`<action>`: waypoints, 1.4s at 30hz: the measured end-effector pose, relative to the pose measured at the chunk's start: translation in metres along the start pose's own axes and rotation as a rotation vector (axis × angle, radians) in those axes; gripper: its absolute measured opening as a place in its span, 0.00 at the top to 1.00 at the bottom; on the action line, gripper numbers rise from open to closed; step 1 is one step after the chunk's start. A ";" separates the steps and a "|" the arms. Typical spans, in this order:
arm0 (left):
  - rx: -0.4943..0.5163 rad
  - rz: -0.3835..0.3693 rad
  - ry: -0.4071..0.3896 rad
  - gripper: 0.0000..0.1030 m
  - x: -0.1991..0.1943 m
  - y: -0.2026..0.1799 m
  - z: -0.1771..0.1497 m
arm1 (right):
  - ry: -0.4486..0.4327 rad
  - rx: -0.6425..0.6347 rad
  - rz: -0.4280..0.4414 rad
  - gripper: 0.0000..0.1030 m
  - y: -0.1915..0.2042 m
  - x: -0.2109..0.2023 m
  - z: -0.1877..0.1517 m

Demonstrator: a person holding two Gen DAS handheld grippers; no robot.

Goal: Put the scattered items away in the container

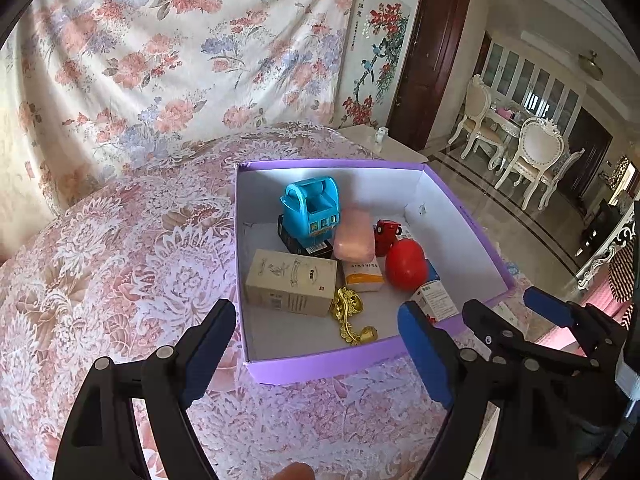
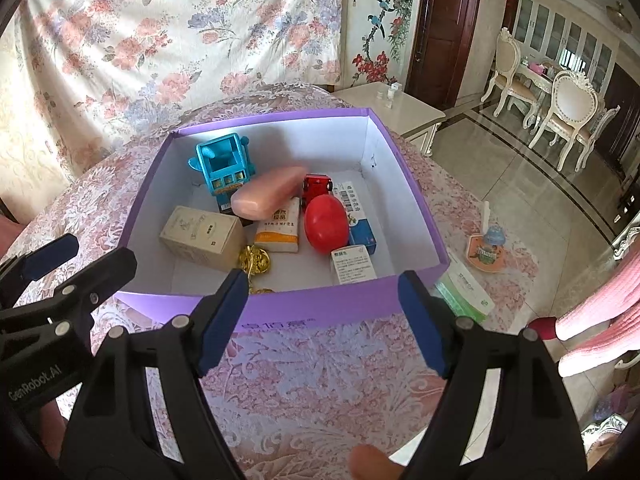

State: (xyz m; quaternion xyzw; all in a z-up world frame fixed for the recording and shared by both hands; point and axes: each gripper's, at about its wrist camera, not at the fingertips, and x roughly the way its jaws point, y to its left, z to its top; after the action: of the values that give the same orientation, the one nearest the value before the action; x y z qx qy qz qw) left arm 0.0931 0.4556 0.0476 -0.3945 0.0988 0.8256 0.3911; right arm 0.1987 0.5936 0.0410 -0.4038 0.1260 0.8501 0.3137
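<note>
"GenRobot.AI" is read in pale lettering on the black body of the left gripper (image 2: 52, 264) at the lower left of the right wrist view. Faint purple characters are noted on the near outer wall of the purple box (image 2: 280, 312), and Chinese print is seen on the small cartons inside it and on the hanging scroll (image 2: 376, 20), but none of these can be made out. A badge-shaped coaster (image 2: 486, 254) carries lettering too blurred to be read.

Place: we record a furnished home.
Evidence: we see ornate white dining chairs (image 1: 536, 160) at a table, a glazed cabinet (image 2: 560, 28), a bird-and-flower scroll (image 1: 376, 56), polished marble floor (image 2: 500, 184).
</note>
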 end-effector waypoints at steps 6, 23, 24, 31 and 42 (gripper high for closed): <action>0.012 0.007 -0.004 0.20 -0.001 -0.002 -0.001 | 0.002 -0.001 -0.003 0.23 -0.001 0.000 0.000; 0.010 0.004 0.004 0.20 0.001 0.000 -0.001 | 0.006 -0.001 -0.012 0.23 -0.002 0.000 -0.001; 0.010 0.003 0.004 0.20 0.001 0.000 -0.001 | 0.006 -0.001 -0.013 0.23 -0.002 0.000 -0.001; 0.009 0.004 0.007 0.20 0.001 -0.001 0.000 | 0.009 -0.001 -0.013 0.23 -0.001 0.000 0.000; 0.005 0.004 0.011 0.20 0.000 0.000 0.000 | 0.009 -0.003 -0.016 0.23 0.001 0.000 0.001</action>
State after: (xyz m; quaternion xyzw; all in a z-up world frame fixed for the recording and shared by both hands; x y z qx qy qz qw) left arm 0.0927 0.4559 0.0476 -0.3979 0.1035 0.8240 0.3900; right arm 0.1975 0.5932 0.0410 -0.4089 0.1230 0.8460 0.3194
